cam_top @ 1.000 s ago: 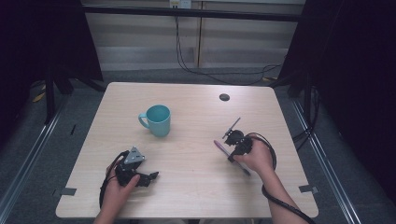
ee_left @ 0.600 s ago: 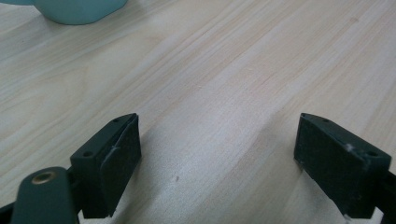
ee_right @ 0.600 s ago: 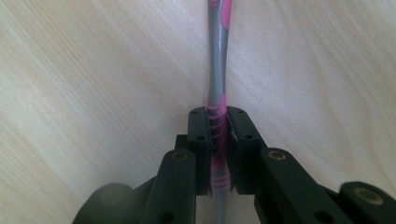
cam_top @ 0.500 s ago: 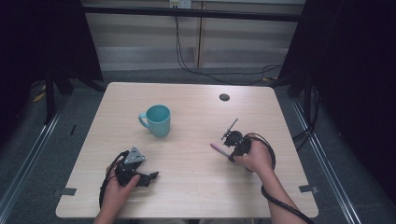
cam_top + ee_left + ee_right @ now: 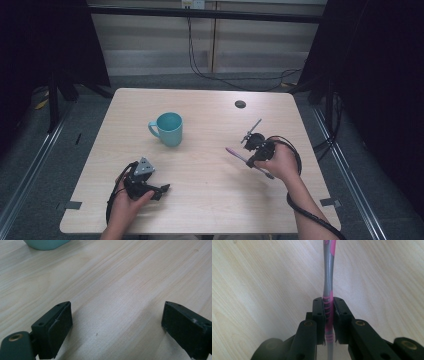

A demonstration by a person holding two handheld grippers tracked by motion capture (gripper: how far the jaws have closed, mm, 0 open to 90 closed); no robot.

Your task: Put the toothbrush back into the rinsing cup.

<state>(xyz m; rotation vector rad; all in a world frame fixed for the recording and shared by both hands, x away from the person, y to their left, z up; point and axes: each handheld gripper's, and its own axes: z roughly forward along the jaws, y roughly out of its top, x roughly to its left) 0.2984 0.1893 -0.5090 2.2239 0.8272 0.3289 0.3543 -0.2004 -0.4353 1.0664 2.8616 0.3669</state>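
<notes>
Over table [image 5: 210, 200]: right gripper [image 5: 328, 311] clenched on toothbrush [image 5: 328, 277]; left gripper [image 5: 117, 322] fingers wide apart, empty.

Toothbrush [image 5: 329, 277] head — cut off by frame edge

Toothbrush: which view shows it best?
The right gripper view: the pink and grey toothbrush runs up the frame's middle, its ribbed grip clamped between the right tool's jaws. The high view shows it as a thin pink stick slanting across that tool. The left gripper view shows table and a teal mug's base.
</notes>
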